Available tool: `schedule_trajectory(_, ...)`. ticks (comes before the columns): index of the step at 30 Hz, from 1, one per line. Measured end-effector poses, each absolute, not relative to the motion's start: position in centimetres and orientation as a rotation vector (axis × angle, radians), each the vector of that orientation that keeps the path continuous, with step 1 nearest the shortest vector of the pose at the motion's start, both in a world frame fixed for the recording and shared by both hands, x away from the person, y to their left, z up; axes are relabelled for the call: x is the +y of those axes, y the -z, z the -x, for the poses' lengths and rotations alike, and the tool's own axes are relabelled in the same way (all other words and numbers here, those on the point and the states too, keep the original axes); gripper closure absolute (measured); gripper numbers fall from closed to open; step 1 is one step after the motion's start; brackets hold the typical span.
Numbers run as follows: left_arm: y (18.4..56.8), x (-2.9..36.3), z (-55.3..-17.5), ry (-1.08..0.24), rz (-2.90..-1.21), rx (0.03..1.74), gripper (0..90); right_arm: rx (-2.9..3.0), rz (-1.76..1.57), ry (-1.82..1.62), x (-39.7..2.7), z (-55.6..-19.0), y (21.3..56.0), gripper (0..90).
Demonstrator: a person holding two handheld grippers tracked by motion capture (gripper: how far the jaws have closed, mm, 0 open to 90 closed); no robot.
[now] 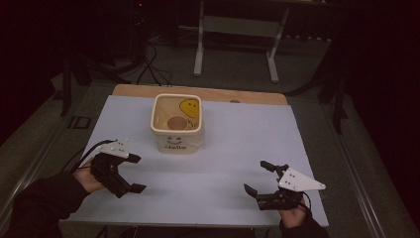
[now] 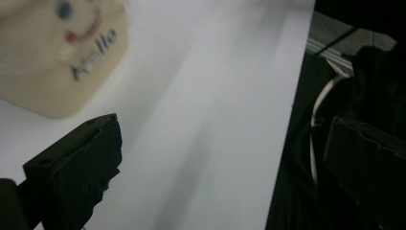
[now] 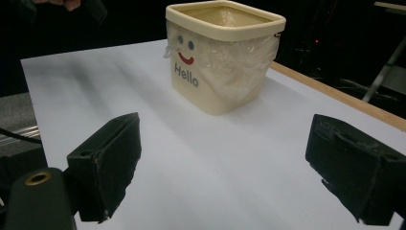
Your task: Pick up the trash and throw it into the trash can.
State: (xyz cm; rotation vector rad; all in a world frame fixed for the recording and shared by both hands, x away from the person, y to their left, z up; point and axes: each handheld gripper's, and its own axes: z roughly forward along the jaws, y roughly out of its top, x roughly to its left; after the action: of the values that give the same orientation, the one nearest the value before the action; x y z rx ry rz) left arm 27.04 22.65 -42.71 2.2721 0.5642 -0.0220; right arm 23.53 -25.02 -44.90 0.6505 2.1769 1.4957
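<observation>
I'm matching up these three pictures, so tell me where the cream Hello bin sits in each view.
High view: the Hello bin stands at the table's centre, toward the far edge.
Left gripper view: its blurred front fills the top left corner.
Right gripper view: it stands top centre, beyond the open jaws.
Shared landmark: the smiley face and Hello print on its front.

High view looks down on the table (image 1: 237,148); both gripper views skim it, sharing the bin (image 1: 177,121).
</observation>
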Motion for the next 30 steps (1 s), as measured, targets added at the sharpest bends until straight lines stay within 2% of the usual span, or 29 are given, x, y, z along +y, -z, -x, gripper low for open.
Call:
schedule_trajectory(16, 45.8, 22.8, -25.0, 0.058, -2.21, 0.599, 0.4, 2.178, -0.65, -1.49, -25.0, -23.5, 44.9, 11.7)
schedule_trajectory(30, 48.1, 23.9, -23.7, 0.025, -2.165, 0.667, 0.4, 2.184, -0.65, -1.485, -25.0, -23.5, 44.9, 11.7)
